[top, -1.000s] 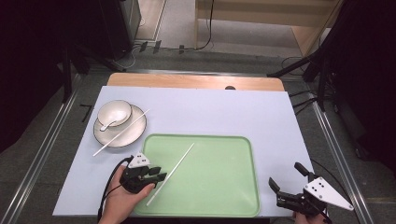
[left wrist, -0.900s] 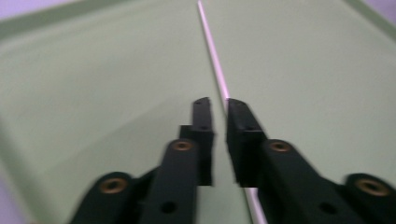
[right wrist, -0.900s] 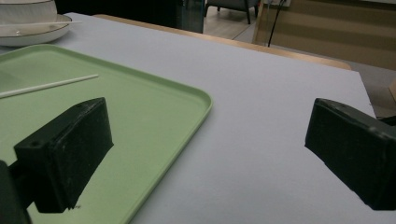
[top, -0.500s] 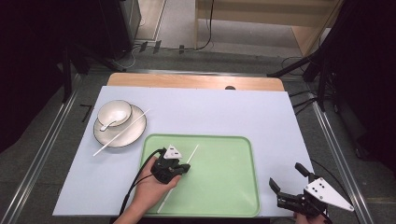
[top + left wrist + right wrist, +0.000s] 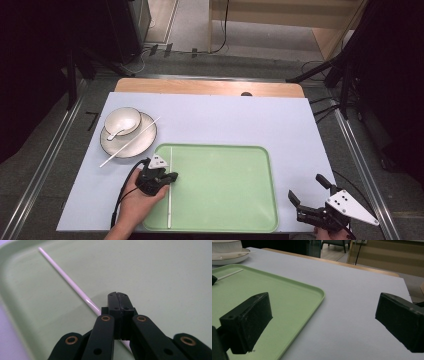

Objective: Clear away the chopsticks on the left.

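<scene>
A white chopstick [image 5: 170, 200] lies in the green tray [image 5: 225, 190], parallel to the tray's left rim. My left gripper [image 5: 171, 177] is shut, its tips resting right at this chopstick. In the left gripper view the chopstick [image 5: 67, 281] runs under the closed jaws of the left gripper [image 5: 116, 295], with nothing visibly pinched between them. A second chopstick [image 5: 131, 142] rests across the plate [image 5: 145, 142], which carries a white bowl [image 5: 123, 120] with a spoon. My right gripper [image 5: 306, 190] hovers open and empty off the tray's front right corner, also seen as the right gripper [image 5: 325, 322] above the tray rim [image 5: 313, 288].
A pale blue mat [image 5: 280, 125] covers the table, and a wooden strip [image 5: 210, 87] shows at its far edge. Metal rails [image 5: 55, 150] run down both sides. Dark stands and cables stand beyond the table.
My left gripper moved onto the tray, then drew back toward its left rim. The chopstick in the tray swung from a diagonal to lie along that rim. The right gripper stayed put.
</scene>
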### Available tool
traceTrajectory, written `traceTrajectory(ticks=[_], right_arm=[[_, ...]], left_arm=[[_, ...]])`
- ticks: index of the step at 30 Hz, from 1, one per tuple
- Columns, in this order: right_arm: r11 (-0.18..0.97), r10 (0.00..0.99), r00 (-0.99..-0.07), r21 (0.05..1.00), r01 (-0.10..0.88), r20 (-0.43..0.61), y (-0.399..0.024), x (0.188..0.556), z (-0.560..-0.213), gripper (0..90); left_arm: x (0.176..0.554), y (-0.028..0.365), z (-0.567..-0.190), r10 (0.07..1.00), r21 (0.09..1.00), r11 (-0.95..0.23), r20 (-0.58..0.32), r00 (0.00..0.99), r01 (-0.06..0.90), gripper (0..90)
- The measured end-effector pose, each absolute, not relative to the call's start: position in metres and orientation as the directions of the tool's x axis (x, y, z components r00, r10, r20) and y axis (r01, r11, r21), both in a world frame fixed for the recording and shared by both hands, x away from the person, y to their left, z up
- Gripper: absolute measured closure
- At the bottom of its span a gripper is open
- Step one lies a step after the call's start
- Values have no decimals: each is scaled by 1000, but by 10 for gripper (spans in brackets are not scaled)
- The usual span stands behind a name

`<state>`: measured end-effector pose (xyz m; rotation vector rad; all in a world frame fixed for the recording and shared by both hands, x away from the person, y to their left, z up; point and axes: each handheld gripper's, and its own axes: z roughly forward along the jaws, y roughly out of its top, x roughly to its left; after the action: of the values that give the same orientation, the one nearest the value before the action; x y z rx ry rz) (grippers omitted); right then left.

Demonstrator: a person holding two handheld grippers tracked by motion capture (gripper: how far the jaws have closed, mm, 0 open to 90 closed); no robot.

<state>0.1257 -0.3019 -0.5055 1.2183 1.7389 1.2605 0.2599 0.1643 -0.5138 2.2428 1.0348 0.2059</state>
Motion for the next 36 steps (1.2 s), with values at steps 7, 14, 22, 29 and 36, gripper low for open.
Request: traceTrajectory(ticks=[7, 14, 22, 29, 36], right_arm=[[103, 937, -350, 947, 303, 10, -302, 126, -506, 9], [109, 936, -353, 946, 305, 6, -300, 126, -506, 9], [106, 937, -349, 947, 305, 8, -301, 126, -506, 9], [105, 936, -353, 947, 303, 9, -301, 126, -506, 9], [106, 935, -353, 947, 305, 9, -300, 127, -506, 9]], left_arm=[[253, 189, -512, 724, 632, -457, -143, 674, 625, 900], [248, 186, -514, 707, 626, -479, -141, 693, 616, 900], [224, 179, -514, 665, 614, -520, -144, 733, 593, 895], [230, 202, -514, 703, 622, -474, -158, 693, 623, 900], [233, 205, -515, 701, 629, -464, -169, 693, 624, 900]])
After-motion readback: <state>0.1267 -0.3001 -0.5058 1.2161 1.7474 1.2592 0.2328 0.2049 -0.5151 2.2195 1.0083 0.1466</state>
